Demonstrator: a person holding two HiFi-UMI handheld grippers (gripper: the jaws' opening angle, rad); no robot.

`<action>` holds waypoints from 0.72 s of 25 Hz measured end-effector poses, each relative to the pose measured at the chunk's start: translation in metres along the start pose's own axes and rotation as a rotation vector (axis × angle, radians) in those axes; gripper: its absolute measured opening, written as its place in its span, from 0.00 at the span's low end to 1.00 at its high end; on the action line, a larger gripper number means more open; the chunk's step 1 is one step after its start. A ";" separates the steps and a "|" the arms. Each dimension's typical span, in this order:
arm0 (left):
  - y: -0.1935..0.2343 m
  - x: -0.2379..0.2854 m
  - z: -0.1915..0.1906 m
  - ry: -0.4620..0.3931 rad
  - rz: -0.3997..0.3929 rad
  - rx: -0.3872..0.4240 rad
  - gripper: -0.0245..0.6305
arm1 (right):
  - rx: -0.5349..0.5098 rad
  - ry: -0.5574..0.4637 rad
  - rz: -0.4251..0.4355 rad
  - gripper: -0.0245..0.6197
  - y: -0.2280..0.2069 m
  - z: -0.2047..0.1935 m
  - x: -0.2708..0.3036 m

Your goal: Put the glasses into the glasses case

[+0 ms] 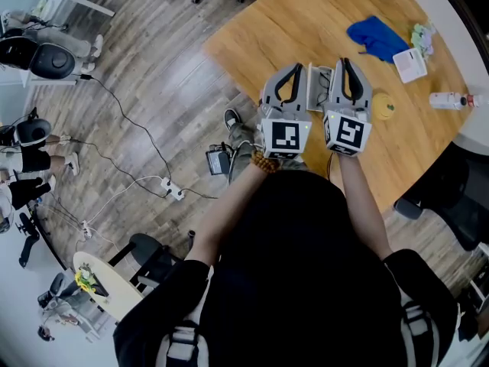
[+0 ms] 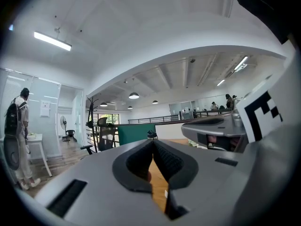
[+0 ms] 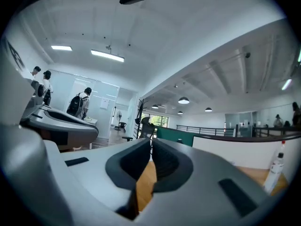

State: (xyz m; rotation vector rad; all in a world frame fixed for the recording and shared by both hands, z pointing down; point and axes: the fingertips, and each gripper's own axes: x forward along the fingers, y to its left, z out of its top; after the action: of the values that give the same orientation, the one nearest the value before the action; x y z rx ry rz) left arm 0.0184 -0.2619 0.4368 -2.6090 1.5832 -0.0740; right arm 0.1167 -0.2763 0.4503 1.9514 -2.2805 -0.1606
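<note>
Both grippers are held up level, side by side, over the near part of the round wooden table [image 1: 306, 21]. My left gripper [image 1: 295, 69] is shut, its dark pads [image 2: 141, 161] meeting at the tips with nothing between them. The right gripper [image 1: 346, 63] is likewise shut and empty, as the right gripper view [image 3: 151, 141] shows. On the table between them lies a pale boxy thing [image 1: 319, 87], perhaps the glasses case, mostly hidden. No glasses can be made out. Each gripper view shows the other gripper at its side [image 2: 221, 131] [image 3: 56, 121].
On the table lie a blue cloth [image 1: 378, 38], a white card [image 1: 410, 64], a small yellow object [image 1: 383, 107] and a clear bottle [image 1: 451, 100] [image 3: 275, 173]. Cables and a power strip [image 1: 174, 191] run across the wood floor. People stand far off [image 2: 16, 135].
</note>
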 end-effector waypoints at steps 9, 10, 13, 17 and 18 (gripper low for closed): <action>-0.010 -0.003 -0.001 -0.011 -0.019 0.012 0.07 | -0.036 0.127 0.014 0.05 0.014 -0.040 -0.018; -0.011 -0.003 -0.001 -0.008 -0.021 0.011 0.07 | -0.032 0.119 0.014 0.05 0.015 -0.042 -0.019; -0.012 -0.004 -0.002 0.001 -0.025 0.010 0.07 | -0.047 0.167 0.035 0.05 0.021 -0.047 -0.023; -0.013 -0.005 -0.005 0.001 -0.022 -0.006 0.07 | -0.070 0.174 0.055 0.05 0.027 -0.044 -0.024; -0.013 -0.006 -0.006 0.005 -0.021 -0.016 0.07 | -0.070 0.175 0.059 0.05 0.028 -0.045 -0.024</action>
State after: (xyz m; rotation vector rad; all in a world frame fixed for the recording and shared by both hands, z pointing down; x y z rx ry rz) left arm 0.0266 -0.2511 0.4441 -2.6398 1.5644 -0.0705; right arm 0.1004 -0.2481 0.4984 1.7861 -2.1876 -0.0599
